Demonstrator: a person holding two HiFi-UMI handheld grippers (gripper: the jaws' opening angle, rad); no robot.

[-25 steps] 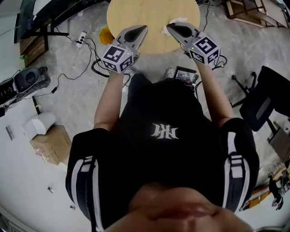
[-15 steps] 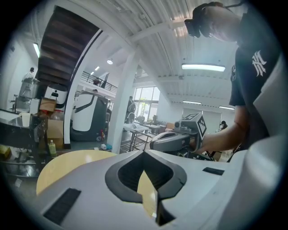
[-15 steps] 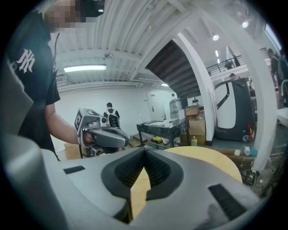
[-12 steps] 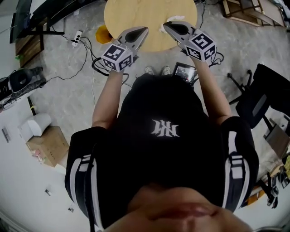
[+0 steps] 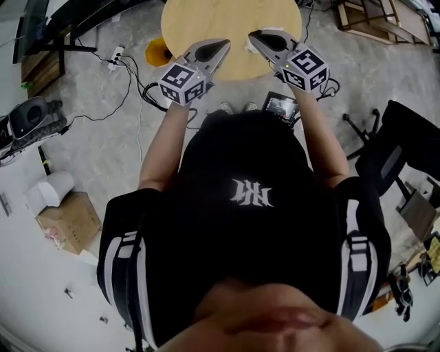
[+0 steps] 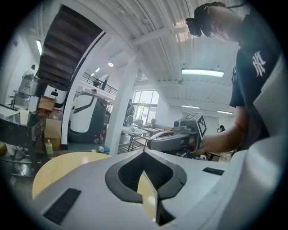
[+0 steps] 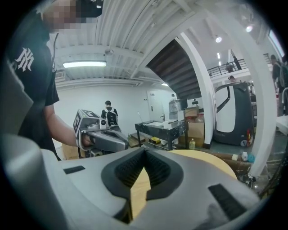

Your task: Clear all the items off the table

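I hold the left gripper [image 5: 221, 45] and right gripper [image 5: 253, 37] at the near edge of the round pale wooden desk [image 5: 230, 17], top centre. Both sets of fingers are pressed together and empty, and open desktop lies beyond them.

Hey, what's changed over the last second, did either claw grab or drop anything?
Nothing was taken or let go. The left claw and right claw barely drifted, and the head view itself shifted a little. Both stay shut and empty, side by side over the near edge of the round wooden table.

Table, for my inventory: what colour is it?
The table is light yellowish wood, clearest in the head view.
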